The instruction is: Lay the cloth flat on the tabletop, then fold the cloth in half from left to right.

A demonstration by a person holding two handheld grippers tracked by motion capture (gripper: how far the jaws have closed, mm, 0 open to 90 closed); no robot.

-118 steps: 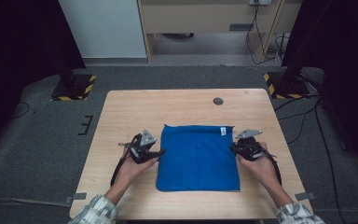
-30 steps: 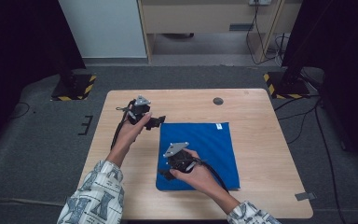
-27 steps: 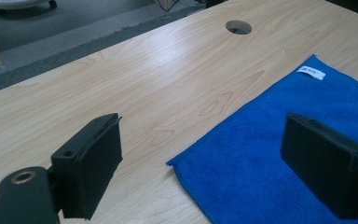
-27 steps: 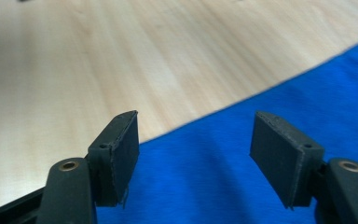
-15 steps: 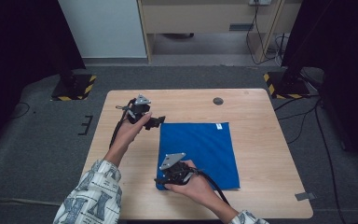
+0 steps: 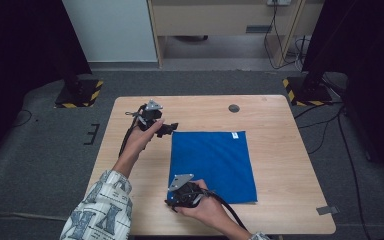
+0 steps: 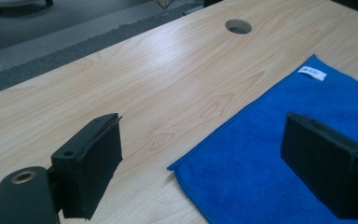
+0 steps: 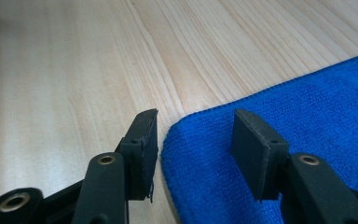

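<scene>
High view: blue cloth (image 6: 212, 165) flat on wooden table (image 6: 280, 135), grey carpet (image 6: 40, 150) around.

Square blue cloth (image 6: 212, 165): soft, matt microfibre with a fine nap, stitched hem, small white fabric label (image 7: 312, 72). Pale wooden table (image 6: 280, 150): smooth laminate, visible grain, faint sheen. Black gripper pads (image 8: 256, 149): matt, slightly rough plastic or rubber.

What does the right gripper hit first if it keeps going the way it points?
Probably the blue cloth: its near corner lies between the open jaws of the right gripper, seemingly untouched. Height above the table is unclear.
</scene>
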